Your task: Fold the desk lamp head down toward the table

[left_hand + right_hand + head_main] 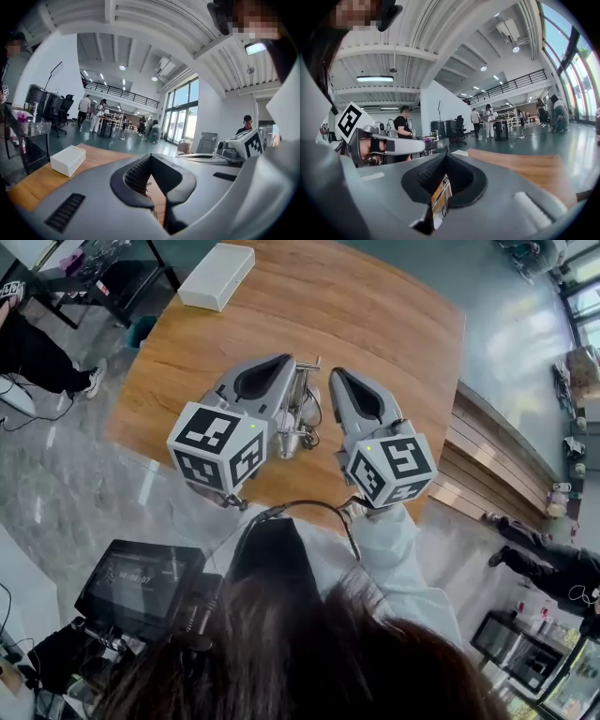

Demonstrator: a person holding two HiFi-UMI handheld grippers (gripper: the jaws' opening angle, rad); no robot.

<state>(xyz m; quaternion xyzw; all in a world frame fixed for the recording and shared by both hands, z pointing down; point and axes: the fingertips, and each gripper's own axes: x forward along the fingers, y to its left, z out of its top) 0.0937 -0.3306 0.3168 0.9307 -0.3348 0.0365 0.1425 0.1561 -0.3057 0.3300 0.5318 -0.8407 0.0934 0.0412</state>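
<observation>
Both tools are held raised above the wooden bench [375, 315], side by side and pointing away from the person. The left hand-held gripper [284, 362] is seen clenched in its own view, its two dark ribbed pads brought together at the tips with nothing caught between them. The right hand-held gripper [337, 377] is likewise clenched and empty, its jaws met at the front. The desk lamp [294, 413], a small silver metal piece with thin rods and a cone-shaped part, is seen in the head view on the bench below, in the gap between the two grippers and apart from both. In the right gripper view a strip of its metal rods is glimpsed through the opening beneath the closed jaws; whether the head is already folded down cannot be told. A white box [217, 276] is set at the far edge of the bench, well apart from the lamp. A dark monitor [141, 585] is seen on the floor side, near the person's left.
</observation>
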